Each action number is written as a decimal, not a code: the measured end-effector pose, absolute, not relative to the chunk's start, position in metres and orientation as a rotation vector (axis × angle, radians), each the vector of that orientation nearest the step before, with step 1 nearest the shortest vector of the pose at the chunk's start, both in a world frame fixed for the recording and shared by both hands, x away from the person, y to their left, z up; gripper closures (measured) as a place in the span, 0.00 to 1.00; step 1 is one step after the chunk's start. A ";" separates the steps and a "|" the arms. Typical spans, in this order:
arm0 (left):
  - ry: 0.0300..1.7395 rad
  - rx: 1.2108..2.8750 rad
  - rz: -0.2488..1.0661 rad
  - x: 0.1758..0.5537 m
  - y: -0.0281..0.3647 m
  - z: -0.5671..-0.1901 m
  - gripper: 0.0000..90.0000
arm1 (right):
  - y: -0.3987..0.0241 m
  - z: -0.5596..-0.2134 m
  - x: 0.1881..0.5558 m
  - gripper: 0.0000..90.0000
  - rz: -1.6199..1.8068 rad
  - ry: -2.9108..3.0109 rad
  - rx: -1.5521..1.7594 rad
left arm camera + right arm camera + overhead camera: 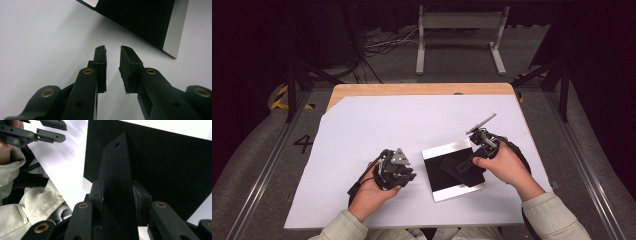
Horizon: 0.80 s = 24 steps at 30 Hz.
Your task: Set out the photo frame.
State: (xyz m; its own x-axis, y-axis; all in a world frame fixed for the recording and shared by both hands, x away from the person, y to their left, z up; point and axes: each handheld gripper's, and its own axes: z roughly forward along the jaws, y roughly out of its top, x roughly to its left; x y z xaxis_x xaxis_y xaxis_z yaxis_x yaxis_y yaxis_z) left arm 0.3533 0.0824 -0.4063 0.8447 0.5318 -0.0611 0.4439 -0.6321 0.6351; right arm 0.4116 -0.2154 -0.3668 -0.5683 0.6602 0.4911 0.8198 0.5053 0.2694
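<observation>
A flat board (447, 149) with a black middle panel and white strips along two edges lies on the white sheet (377, 125), right of centre. My right gripper (469, 162) reaches over it, shut on a flat black strip (116, 165) with two small holes near its far end. The pads press the strip's long edges, and the strip hangs above the black panel (170, 170). My left gripper (409, 175) rests just left of the board. Its jaws (112, 53) stand a narrow gap apart with nothing between them, pointing toward the board's corner (172, 47).
The white sheet covers most of a wooden table (412, 89). A grey metal stand (459, 30) and cables lie on the floor beyond the far edge. A pale sleeve (37, 205) shows beside the right gripper's jaws.
</observation>
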 end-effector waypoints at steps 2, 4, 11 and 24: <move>0.709 2.353 0.175 0.353 0.083 -0.406 0.84 | -0.217 -0.366 0.411 0.77 -0.691 -2.427 -1.217; 0.712 2.350 0.172 0.353 0.083 -0.406 0.84 | -0.218 -0.365 0.410 0.78 -0.688 -2.424 -1.202; 0.711 2.351 0.175 0.353 0.082 -0.406 0.84 | -0.223 -0.358 0.405 0.92 -0.745 -2.340 -1.108; 0.746 2.325 0.202 0.355 0.091 -0.403 0.85 | -0.208 -0.333 0.380 0.97 -0.928 -2.500 -0.920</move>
